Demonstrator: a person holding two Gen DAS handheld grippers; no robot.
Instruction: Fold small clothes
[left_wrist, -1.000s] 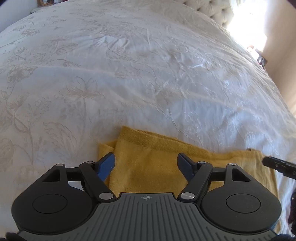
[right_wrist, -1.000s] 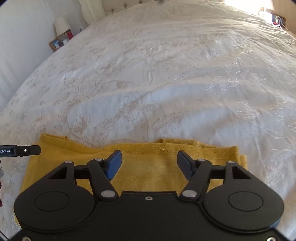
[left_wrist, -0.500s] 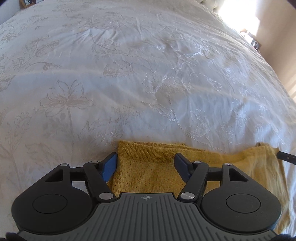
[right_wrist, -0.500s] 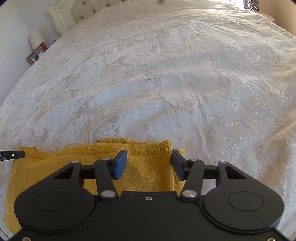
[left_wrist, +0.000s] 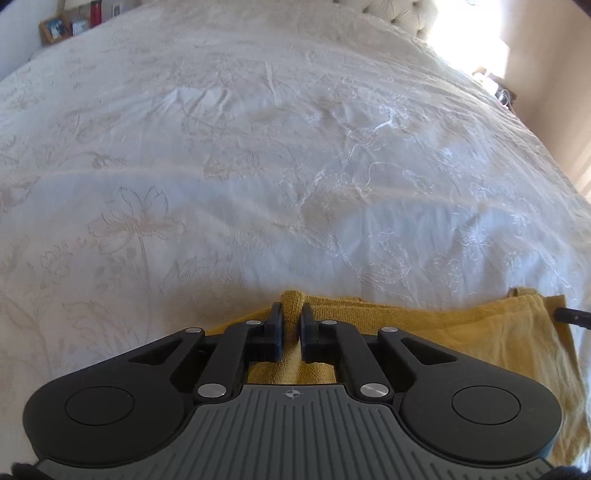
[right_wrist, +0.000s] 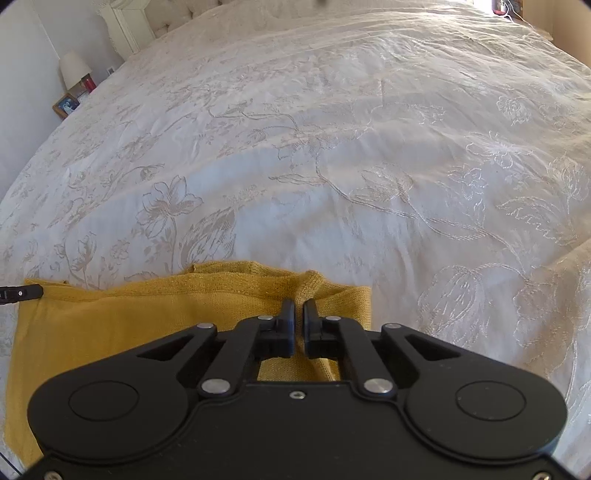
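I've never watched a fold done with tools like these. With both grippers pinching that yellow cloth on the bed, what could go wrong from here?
1. The left gripper and the right gripper, whose jaws have just closed, each pinch only a small ridge near the far edge of the yellow cloth; it might slip out when lifted.
2. The cloth looks already layered, so a pinch may catch only some layers.
3. The white bedspread is soft and could get snagged underneath.
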